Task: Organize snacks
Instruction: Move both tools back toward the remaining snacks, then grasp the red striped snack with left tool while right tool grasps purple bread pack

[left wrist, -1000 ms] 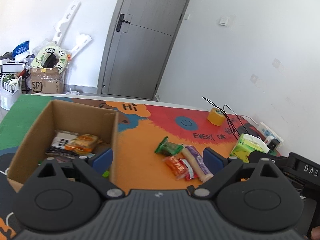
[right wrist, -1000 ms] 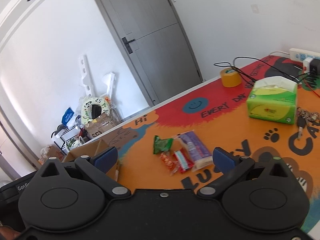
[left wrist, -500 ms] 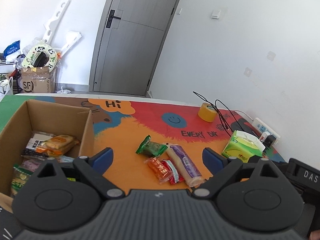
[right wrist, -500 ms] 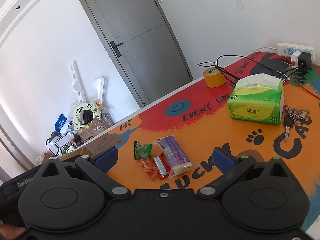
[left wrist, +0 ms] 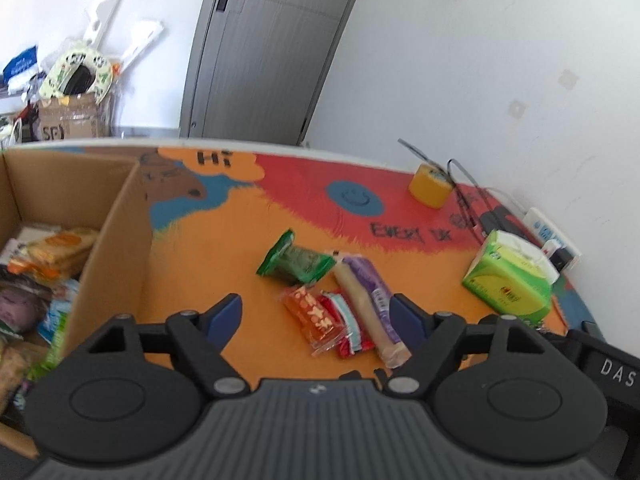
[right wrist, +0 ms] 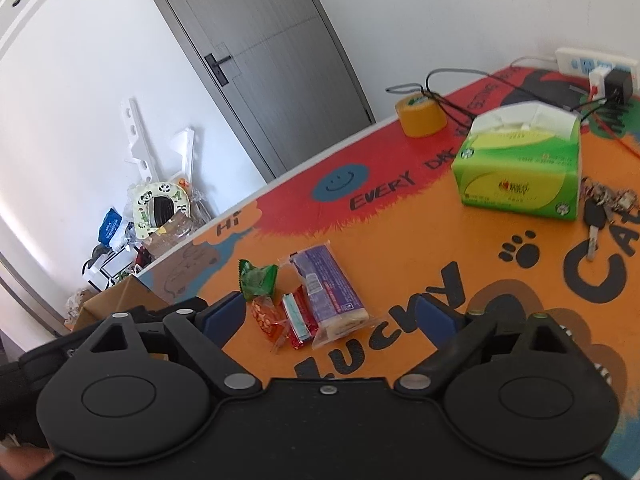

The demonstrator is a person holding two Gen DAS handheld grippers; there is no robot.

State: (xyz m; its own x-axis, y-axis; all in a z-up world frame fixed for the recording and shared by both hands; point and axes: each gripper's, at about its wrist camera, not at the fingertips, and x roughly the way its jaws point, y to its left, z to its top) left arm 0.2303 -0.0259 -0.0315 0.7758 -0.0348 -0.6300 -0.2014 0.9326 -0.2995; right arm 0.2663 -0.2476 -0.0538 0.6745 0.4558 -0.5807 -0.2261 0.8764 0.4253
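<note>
Four loose snacks sit mid-tabletop (left wrist: 224, 264). Left to right: cardboard box (left wrist: 116, 236) already holding packets, green packet (left wrist: 298, 264), orange packet (left wrist: 310, 316), red packet (left wrist: 346, 326), purple roll (left wrist: 370, 300), tissue box (left wrist: 510, 282). Left hand-held gripper (left wrist: 316, 314): jaws have just been closing, nothing gripped, orange and red packets lie between the pads. Right hand-held gripper (right wrist: 330, 312): also closing, empty, cluster just ahead. Best move, likely: each takes one packet, pinching across its narrow side, low to the mat, keeping the neighbours clear.
</note>
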